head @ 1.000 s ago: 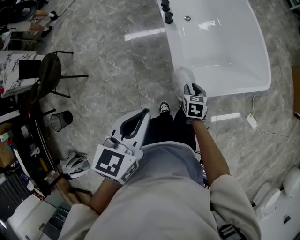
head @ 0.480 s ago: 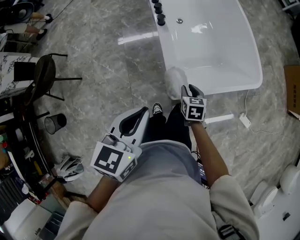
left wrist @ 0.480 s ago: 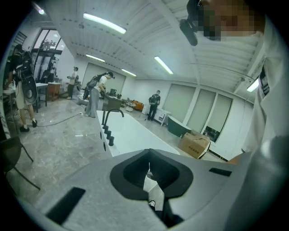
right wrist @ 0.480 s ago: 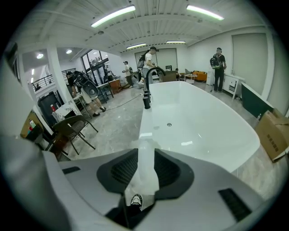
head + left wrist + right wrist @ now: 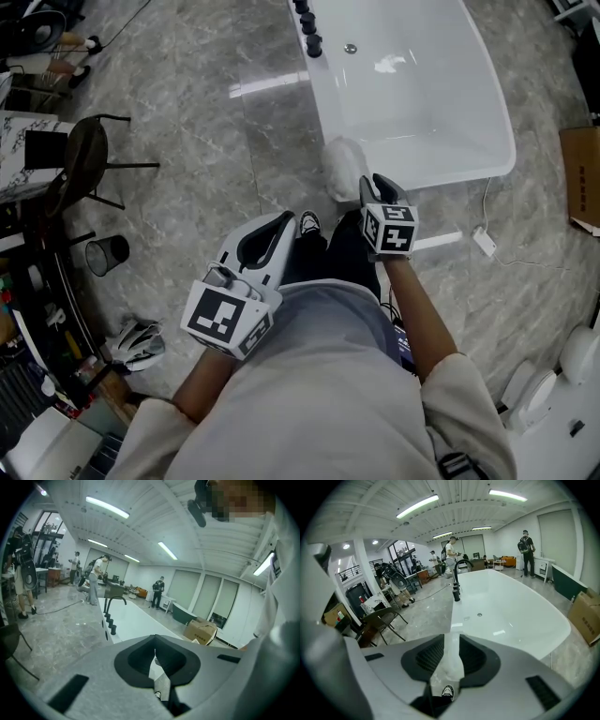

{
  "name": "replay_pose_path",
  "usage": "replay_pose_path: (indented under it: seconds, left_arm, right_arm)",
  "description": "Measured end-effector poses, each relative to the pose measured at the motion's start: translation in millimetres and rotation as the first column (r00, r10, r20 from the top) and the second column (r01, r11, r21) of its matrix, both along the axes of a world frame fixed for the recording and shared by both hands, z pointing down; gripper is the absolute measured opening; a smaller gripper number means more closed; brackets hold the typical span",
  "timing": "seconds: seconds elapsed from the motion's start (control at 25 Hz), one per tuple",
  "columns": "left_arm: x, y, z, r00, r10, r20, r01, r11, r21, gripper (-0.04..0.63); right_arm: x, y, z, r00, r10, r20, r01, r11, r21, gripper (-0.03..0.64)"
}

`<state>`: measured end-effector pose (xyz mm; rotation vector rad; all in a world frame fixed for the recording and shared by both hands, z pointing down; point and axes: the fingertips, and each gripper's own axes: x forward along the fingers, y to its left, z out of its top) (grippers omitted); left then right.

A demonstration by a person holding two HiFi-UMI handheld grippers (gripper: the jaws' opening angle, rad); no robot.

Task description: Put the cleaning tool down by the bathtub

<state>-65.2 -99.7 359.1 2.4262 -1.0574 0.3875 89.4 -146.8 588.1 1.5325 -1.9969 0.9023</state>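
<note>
The white fluffy cleaning tool lies on the grey floor against the near left corner of the white bathtub. My right gripper hovers just right of it and a little nearer to me. In the right gripper view the tool shows through the gap of the right gripper. Its jaws are closing, and the pads do not press on the tool. The left gripper hangs over my legs, shut and empty. In the left gripper view the left gripper leaves only a thin slit.
Black tap knobs line the tub's far left rim. A black chair and a wire bin stand left. A cable with a white plug and a cardboard box lie right. My shoe is near the tool.
The view has drifted, so the tub and the tool sit further left. My right gripper has drawn slightly away from the tool. The left gripper has kept its pose.
</note>
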Motion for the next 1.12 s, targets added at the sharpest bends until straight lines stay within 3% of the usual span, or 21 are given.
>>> replay_pose_path:
  seconds: [0.44, 1.12]
  left_arm:
    - [3, -2, -6, 0.999, 0.02, -0.031, -0.019, 1.0, 0.015, 0.008]
    - [22, -8, -17, 0.996, 0.058, -0.068, -0.055, 0.997, 0.052, 0.008]
  right_arm:
    - [-9, 14, -57, 0.997, -0.053, 0.051, 0.05, 0.997, 0.061, 0.092]
    - [1, 27, -152, 0.995, -0.064, 0.076, 0.048, 0.978, 0.203, 0.072]
